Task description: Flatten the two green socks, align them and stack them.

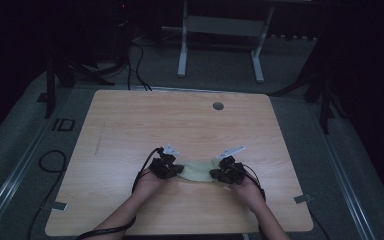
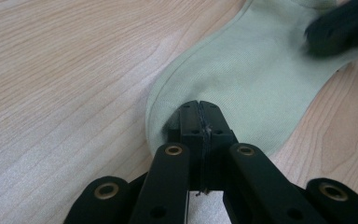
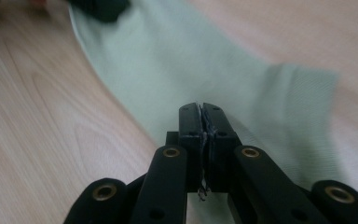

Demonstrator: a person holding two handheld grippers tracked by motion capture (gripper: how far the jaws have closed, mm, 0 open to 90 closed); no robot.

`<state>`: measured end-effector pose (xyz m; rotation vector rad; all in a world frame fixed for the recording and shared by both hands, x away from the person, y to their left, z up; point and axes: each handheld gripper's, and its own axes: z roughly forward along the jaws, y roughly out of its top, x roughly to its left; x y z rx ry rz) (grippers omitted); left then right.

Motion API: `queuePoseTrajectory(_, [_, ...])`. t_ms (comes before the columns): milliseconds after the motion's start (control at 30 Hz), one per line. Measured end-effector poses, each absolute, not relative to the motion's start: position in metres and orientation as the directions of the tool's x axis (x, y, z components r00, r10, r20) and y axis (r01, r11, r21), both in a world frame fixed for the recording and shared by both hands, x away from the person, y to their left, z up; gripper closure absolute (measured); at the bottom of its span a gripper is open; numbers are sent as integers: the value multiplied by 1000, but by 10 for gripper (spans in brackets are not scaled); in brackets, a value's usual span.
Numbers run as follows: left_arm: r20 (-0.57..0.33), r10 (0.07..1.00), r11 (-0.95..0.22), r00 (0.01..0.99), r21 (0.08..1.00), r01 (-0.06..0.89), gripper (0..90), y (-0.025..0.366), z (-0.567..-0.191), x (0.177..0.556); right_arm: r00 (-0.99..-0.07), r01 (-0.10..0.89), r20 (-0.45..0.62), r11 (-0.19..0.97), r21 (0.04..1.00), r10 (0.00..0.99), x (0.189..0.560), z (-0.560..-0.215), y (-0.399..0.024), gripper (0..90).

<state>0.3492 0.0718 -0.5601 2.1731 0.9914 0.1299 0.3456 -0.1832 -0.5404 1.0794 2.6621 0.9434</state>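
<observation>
- Pale green sock (image 1: pixel 198 171) lies flat on the wooden counter (image 1: pixel 180 120), near the person's edge, stretched between the two grippers.
- Left gripper (image 1: pixel 168 169) sits at the sock's left end in the high view. In the left gripper view its fingers (image 2: pixel 191 122) are pressed together with the sock's rounded end (image 2: pixel 242 84) pinched in the seam between them; a fold of cloth bunches at the tips.
- Right gripper (image 1: pixel 223 173) sits at the sock's right end. In the right gripper view its fingers (image 3: pixel 216 123) are together, with the sock (image 3: pixel 191 60) lying under and around the tips; a few loose threads show in the seam. Clamped on the cloth, as far as the view shows.
- Each gripper view shows the other gripper as a dark blurred shape at the sock's far end (image 2: pixel 340 28) (image 3: pixel 100 7).
- Both hands (image 1: pixel 147 182) rest low on the counter, forearms coming in from the near edge.
- A small round grommet (image 1: pixel 218 106) lies in the counter's far part, well apart from the sock.
- Cables (image 1: pixel 50 162) trail on the floor to the left of the counter.
</observation>
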Motion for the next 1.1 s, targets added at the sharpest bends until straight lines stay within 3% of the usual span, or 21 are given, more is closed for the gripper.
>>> queuePoseTrajectory(200, [-201,692,-428,694,660,617,890,73,-560,348,-640,629,78,463,624,764,367,-532,-205,868])
queuePoseTrajectory(667, [-219,687,-421,693,658,625,872,76,-560,347,-631,636,36,490,596,775,379,-542,-206,869])
queuePoseTrajectory(867, [-218,688,-421,692,657,625,860,76,-560,347,-662,614,84,475,631,744,358,-532,-200,873])
queuePoseTrajectory(1100, [-212,688,-424,694,659,621,859,76,-560,345,-680,612,89,496,616,728,338,-550,-199,881])
